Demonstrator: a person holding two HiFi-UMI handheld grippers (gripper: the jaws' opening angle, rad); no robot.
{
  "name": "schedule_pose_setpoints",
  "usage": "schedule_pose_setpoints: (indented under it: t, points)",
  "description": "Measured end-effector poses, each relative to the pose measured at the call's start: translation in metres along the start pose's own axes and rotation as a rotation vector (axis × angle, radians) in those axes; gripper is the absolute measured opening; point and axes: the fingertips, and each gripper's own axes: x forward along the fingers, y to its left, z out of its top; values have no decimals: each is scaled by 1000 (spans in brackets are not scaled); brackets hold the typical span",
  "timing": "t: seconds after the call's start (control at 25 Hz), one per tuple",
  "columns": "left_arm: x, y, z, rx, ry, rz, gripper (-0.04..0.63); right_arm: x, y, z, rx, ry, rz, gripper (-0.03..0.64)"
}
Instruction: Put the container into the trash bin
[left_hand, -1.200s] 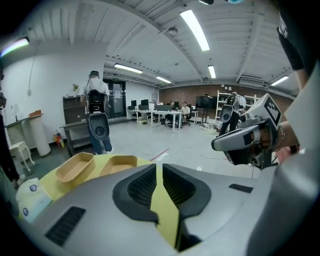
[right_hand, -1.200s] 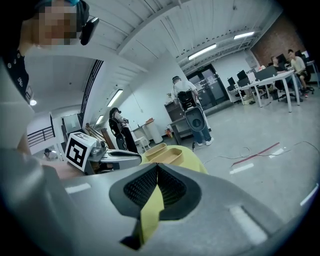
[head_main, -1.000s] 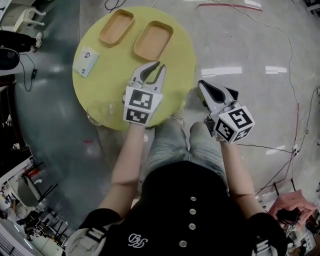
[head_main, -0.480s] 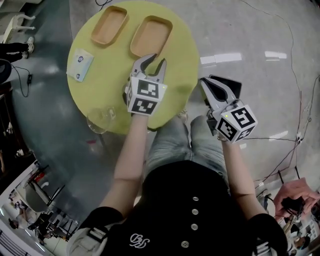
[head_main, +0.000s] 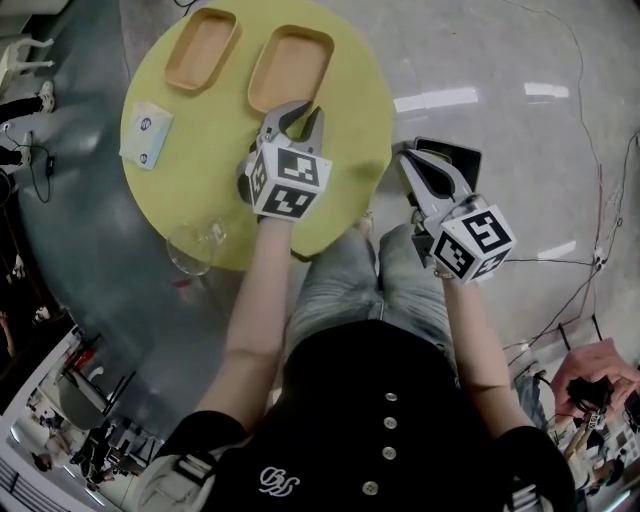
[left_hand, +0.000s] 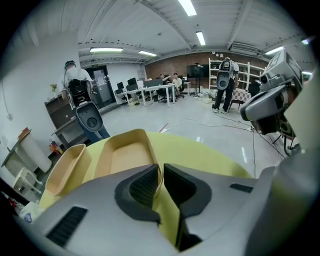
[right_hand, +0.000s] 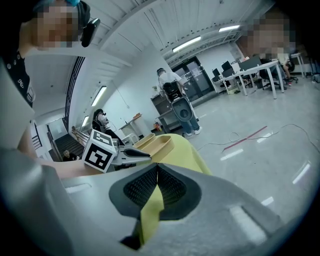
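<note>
- Round yellow table (head_main: 210, 180): seen from above, it carries two shallow tan trays side by side on its far half.
- Container (head_main: 290, 65): the tray at 1 o'clock from the table's middle, lying flat and empty. Its near corner rim reaches up between the left gripper's pads.
- Second tray (head_main: 200, 48): at 11 o'clock, just beside the container and not touching it in the head view.
- Left gripper (head_main: 300, 115): over the table just past its middle, pointing towards 12 o'clock. Its jaws are closing to a narrow gap, and the container's thin rim (left_hand: 159, 172) fills that gap between the ribbed pads (left_hand: 145, 186).
- Right gripper (head_main: 408, 160): off the table at 3 o'clock, with its jaws together at the tips and nothing between them.
- Dark bin (head_main: 462, 158): on the floor under the right gripper, largely covered by it.
- Pale card (head_main: 146, 136): on the table at 9 o'clock.
- Clear glass (head_main: 193, 250): at the table's edge at 7 o'clock.
</note>
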Motion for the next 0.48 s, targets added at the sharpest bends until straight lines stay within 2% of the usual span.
schedule_pose_setpoints:
  t: [0.24, 0.48]
  points:
    - [0, 1, 0, 19, 5, 7, 32, -7, -5, -2, 11, -10, -7, 5]
    - [-15, -2, 14, 23, -30, 37, 31, -17, -18, -4, 18, -27, -24, 5]
